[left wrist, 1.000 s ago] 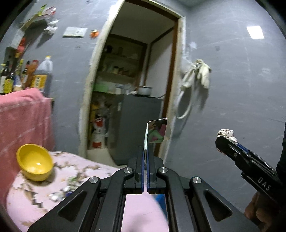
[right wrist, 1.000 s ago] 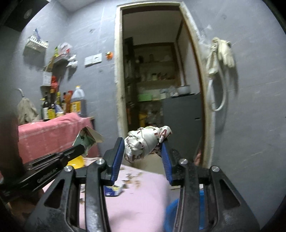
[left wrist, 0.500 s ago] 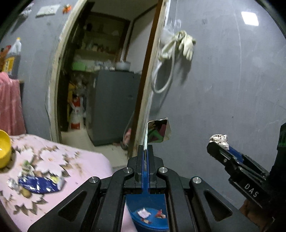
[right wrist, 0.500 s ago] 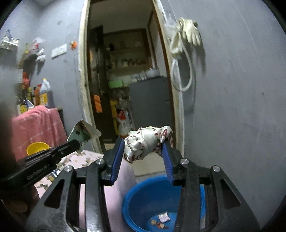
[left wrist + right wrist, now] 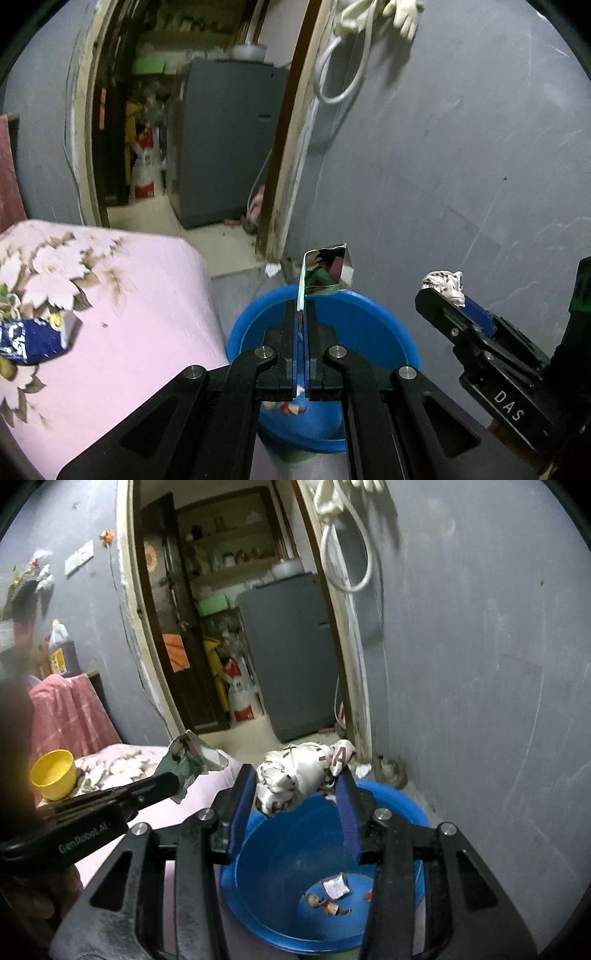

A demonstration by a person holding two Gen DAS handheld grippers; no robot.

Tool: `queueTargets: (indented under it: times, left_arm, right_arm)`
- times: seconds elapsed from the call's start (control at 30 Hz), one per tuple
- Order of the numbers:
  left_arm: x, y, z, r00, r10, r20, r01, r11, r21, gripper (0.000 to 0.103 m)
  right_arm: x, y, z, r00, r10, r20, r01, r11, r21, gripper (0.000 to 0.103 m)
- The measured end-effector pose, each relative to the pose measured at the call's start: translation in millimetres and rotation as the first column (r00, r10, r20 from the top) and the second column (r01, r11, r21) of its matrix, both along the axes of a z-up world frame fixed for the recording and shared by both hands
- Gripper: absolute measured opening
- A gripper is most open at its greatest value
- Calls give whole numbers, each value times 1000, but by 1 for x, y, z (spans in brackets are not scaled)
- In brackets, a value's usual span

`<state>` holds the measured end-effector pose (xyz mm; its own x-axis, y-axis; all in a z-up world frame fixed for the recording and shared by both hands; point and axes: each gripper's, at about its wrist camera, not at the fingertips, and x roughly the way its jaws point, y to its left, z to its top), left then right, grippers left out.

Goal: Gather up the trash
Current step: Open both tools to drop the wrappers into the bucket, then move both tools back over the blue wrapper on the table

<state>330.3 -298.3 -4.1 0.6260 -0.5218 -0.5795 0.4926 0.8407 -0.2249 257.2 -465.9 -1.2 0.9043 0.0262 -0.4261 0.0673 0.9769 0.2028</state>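
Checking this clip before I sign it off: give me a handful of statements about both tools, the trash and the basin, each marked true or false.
1. The left tool pinches a flat, shiny foil wrapper. True.
2. The right tool is empty. False: a crumpled white and red wrapper sits between its pads.
3. The blue basin already holds small scraps of trash. True.
4. The yellow bowl lies inside the basin. False: it stands on the floral cloth.
5. A blue packet lies on the floral cloth. True.
6. Both wrappers have been dropped in the basin. False: both are held above it.
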Motion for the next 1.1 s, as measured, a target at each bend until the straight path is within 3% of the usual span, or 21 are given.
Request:
queueTargets:
  times: [0.2,0.37,0.47,0.77,1.1]
  left_arm:
    - [19,-2,-24,994,-5,-110,6,1000,8,3]
    - [23,4,-30,989,4,-150,-4,1000,1,20]
    - [20,10,-25,990,11,-138,-14,1000,-18,30]
    - [5,38,2,997,46,-69,-51,997,-66,39]
    - [-26,97,49,986,156,63,-148,981,-127,61]
  right_arm:
    - [13,-5,-17,997,-9,-71,10,1000,13,62]
    - [16,-8,-20,995,-25,-97,27,999,22,64]
    - [13,-8,-16,995,-31,-92,34,999,23,66]
    - [0,4,10,999,-32,-36,33,999,5,76]
    - [-23,37,50,998,-13,64,15,1000,-24,96]
